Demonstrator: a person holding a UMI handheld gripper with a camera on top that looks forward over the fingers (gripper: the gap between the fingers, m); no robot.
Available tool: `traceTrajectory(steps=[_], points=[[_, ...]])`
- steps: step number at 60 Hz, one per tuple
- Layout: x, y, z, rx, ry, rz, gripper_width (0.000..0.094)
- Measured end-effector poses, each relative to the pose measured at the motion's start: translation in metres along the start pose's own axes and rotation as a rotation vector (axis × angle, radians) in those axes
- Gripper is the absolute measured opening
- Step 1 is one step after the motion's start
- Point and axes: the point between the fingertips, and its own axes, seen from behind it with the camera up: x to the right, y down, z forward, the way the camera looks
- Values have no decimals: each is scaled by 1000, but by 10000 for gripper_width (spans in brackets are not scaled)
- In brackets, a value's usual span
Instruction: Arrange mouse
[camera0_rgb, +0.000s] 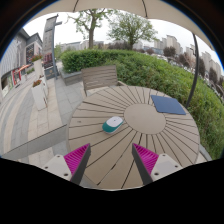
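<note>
A small teal and white mouse (113, 124) lies on a round wooden slatted table (140, 140), left of its centre. A dark blue mouse mat (168, 105) lies flat on the table's far right part, apart from the mouse. My gripper (112, 162) hovers over the near side of the table. Its two fingers with magenta pads (76, 157) stand wide apart and open, with nothing between them. The mouse is just beyond the fingers, slightly left of the middle.
A wooden chair (99, 78) stands at the table's far side. A green hedge (150, 68) runs behind and to the right. To the left is paved ground (25, 115) with a pale planter (39, 93). Trees and buildings stand far off.
</note>
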Motion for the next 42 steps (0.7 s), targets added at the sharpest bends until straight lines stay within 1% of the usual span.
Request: traceTrajectory(steps=[12,21,34,42], points=[[-11,3,68,24,-3,44,856],[-14,-3,112,63,10,56,862],[-15,-4,160,62,30,58,861],[-17,-18,179,84,32,40,861]])
